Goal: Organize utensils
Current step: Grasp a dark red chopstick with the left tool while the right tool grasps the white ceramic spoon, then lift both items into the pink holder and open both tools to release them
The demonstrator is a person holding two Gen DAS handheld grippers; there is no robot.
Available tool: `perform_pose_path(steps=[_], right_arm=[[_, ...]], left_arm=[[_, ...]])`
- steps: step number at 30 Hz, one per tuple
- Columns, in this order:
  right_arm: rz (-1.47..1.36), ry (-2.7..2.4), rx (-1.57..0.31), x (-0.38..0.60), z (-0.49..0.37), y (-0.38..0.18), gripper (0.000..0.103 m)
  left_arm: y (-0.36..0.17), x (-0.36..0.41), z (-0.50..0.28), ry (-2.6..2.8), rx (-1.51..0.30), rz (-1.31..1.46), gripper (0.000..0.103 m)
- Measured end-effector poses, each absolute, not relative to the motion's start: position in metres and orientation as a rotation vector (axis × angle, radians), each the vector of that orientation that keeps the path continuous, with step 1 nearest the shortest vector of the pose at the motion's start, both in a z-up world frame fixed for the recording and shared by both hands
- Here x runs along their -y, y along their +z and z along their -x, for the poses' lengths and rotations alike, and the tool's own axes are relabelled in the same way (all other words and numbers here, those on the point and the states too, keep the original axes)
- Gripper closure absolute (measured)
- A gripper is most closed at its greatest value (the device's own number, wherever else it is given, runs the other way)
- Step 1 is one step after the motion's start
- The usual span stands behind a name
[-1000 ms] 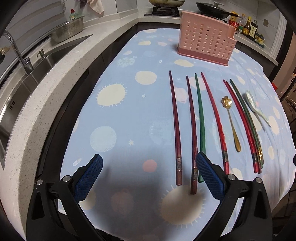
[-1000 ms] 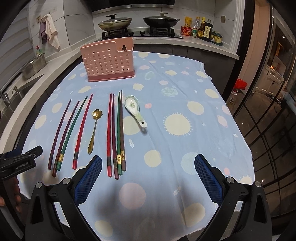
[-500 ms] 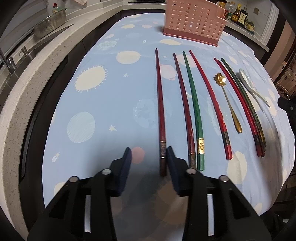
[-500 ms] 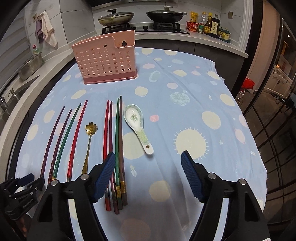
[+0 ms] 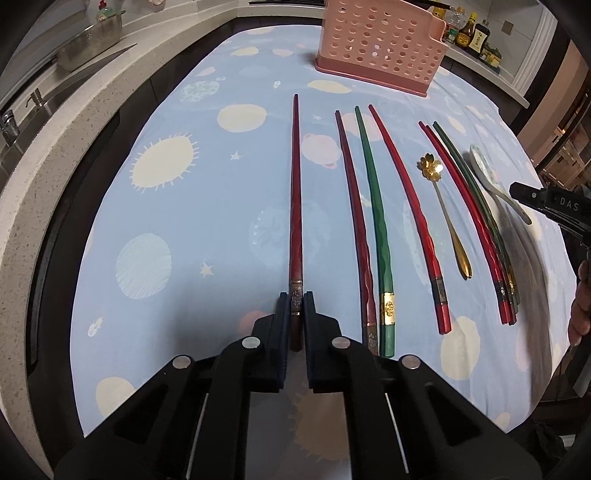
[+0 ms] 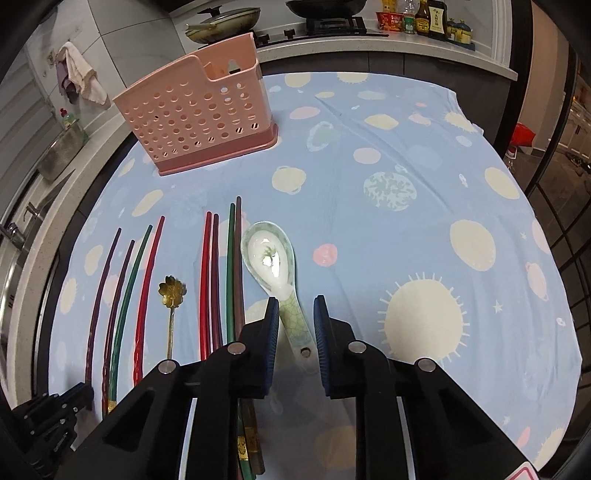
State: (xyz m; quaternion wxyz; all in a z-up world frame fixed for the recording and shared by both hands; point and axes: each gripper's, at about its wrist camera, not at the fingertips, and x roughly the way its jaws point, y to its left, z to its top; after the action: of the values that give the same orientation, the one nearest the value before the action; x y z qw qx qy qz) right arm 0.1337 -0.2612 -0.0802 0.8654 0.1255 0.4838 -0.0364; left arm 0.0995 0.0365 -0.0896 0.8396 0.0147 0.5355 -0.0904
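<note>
A dark red chopstick [image 5: 294,192] lies apart on the spotted blue cloth. My left gripper [image 5: 296,306] is closing, its pads pressing the decorated handle end. More chopsticks [image 5: 376,221] lie to its right, in red, green and dark red. Past them is a gold flower spoon [image 5: 448,221]. A white-green ceramic spoon [image 6: 267,254] lies beside a tight bundle of chopsticks [image 6: 221,277]. My right gripper [image 6: 295,314] is closing around the spoon's slanted handle, with the pads meeting its edges. A pink perforated holder [image 6: 195,122] stands upright at the far side.
A speckled counter with a sink [image 5: 22,122] runs along the left. Pans on a stove [image 6: 221,22] and sauce bottles [image 6: 424,16] line the back counter. The cloth's edge drops off at the right [image 6: 535,221]. A person's hand [image 5: 580,302] shows at the left view's right rim.
Both pairs of jaws went from wide apart to nearly closed. The left closed onto the dark red chopstick's end. The right moved forward and down over the ceramic spoon's handle.
</note>
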Motion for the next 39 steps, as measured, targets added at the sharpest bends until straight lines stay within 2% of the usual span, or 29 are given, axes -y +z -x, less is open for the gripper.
perform_pose_path(steps=[5,18,31,39], right_arm=[[-0.277,-0.064,-1.042,0.262,-0.137,-0.093,0.093],[-0.293,-0.033,-1.046,0.256,-0.121,-0.103,0.092],[-0.289,-0.045,-1.043,0.252,-0.097,-0.099,0.095],[-0.287,-0.064,-0.998,0.255,-0.076,-0.077,0.096]], left_arm=[[-0.089,-0.036,-0.101,-0.192,-1.132,-0.033,0.096],[-0.09,-0.036,-0.103,-0.186,-1.128,-0.022,0.096],[-0.088,-0.041,-0.09,-0.196,-1.111,0.016,0.096],[-0.08,-0.043,-0.082,-0.204,-1.076,0.021,0.096]])
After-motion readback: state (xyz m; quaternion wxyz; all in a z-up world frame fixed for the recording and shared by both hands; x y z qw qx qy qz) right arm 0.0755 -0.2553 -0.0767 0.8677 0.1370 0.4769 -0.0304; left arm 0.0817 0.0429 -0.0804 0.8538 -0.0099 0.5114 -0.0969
